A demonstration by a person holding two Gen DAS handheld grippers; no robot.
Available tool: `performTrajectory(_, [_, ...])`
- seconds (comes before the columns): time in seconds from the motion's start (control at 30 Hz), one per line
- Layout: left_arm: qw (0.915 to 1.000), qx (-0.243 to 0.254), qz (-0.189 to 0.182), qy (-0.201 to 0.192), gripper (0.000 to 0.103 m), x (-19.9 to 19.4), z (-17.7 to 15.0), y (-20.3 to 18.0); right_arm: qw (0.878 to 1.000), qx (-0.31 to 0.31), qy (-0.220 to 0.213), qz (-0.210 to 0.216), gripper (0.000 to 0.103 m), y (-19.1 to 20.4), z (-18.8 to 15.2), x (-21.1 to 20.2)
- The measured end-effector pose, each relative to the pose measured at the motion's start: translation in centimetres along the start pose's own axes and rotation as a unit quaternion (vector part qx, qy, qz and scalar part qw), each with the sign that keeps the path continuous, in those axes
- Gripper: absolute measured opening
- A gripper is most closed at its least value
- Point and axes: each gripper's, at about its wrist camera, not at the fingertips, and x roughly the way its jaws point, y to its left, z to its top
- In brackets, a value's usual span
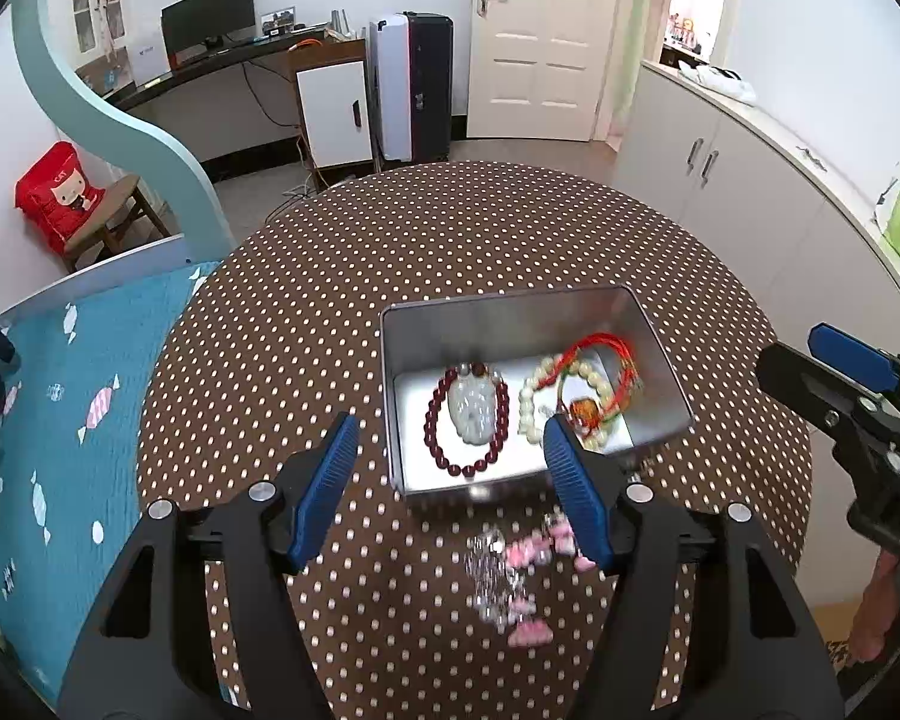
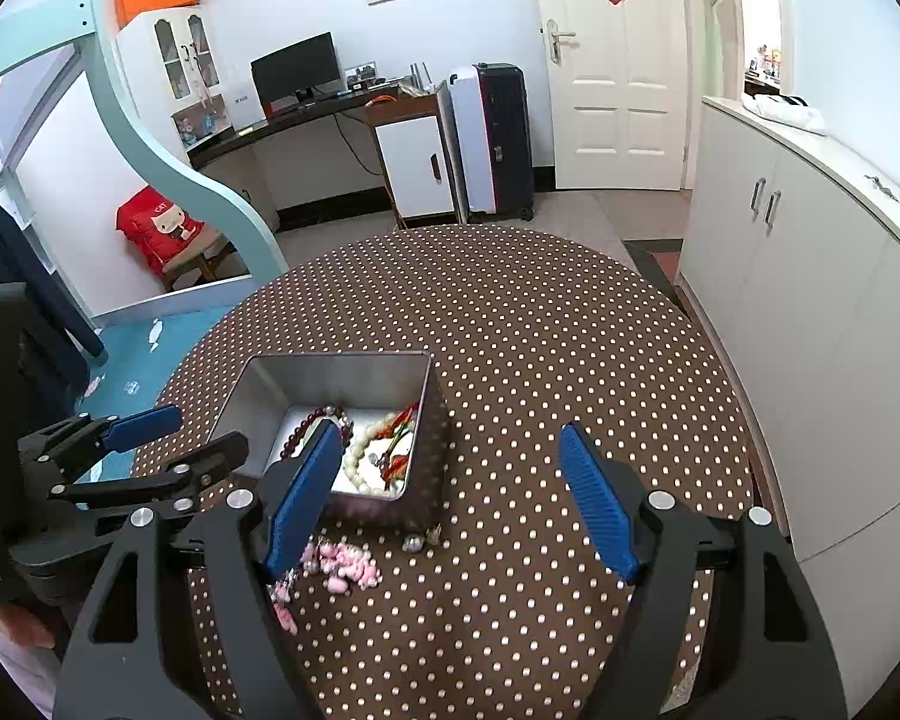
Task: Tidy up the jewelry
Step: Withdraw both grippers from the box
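Left wrist view: left tongs [image 1: 450, 480] released, empty, above the pink bracelet [image 1: 531, 570] lying on the dotted surface [image 1: 450, 240] beside the metal tin [image 1: 510, 324].

Right wrist view: right tongs [image 2: 450, 498] released, empty; bracelet [image 2: 342, 567] lies under their left finger.

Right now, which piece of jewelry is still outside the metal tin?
The pink-and-clear bead strand, lying on the dotted tablecloth; the other pieces sit inside the silver tin.

We found the table [image 2: 540, 312] bare from twelve to three o'clock. The metal tin [image 2: 432, 420] and pink bead strand [image 2: 348, 567] obstructed at nine to eleven.
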Motion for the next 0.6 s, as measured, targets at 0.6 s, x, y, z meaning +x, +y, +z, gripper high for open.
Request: performTrajectory(0.6, [0.9986,-0.012,0.018,0.047,0.081,-1.8,-10.4,5.7,0.983,-0.103,0.119,0.091,0.048,8.8,-9.1,3.8])
